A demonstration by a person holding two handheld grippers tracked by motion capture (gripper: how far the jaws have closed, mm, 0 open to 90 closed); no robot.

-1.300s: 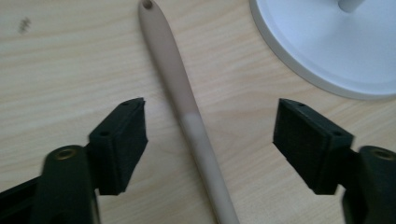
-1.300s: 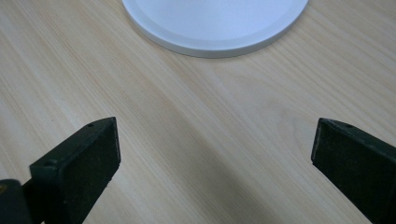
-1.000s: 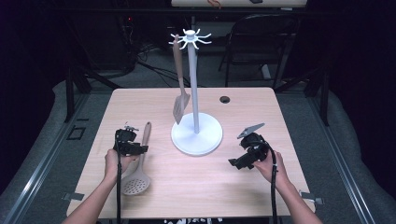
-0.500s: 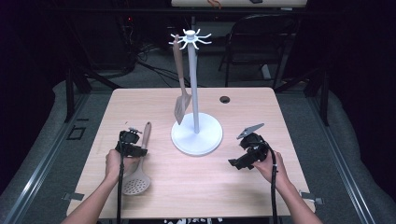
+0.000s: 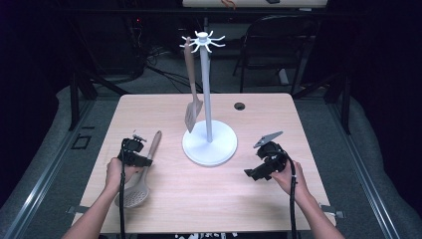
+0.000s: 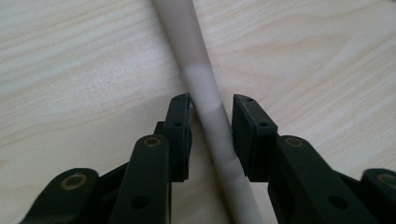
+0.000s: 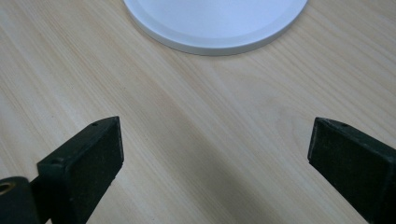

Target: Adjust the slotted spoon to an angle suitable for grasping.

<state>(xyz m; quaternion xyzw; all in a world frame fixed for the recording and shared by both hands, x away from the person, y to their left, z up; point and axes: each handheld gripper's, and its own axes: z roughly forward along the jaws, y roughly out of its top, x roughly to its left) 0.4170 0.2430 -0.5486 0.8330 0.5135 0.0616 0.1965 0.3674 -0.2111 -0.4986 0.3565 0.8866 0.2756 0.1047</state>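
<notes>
The high view looks forward and down over the whole counter (image 5: 209, 199). Both gripper views sit close above its wood, which all share.

In the left gripper view the handle (image 6: 212, 121) of the skimmer is cut off by the top and bottom edges, and a small gap on its right side makes it unclear if the left gripper (image 6: 211, 128) really presses it. In the high view the person's left hand (image 5: 119, 172) hides part of this handle. In the right gripper view the stand's white base (image 7: 215, 23) is cut by the top edge. The small dark object (image 5: 240, 106) near the table's far edge is too small to identify.
</notes>
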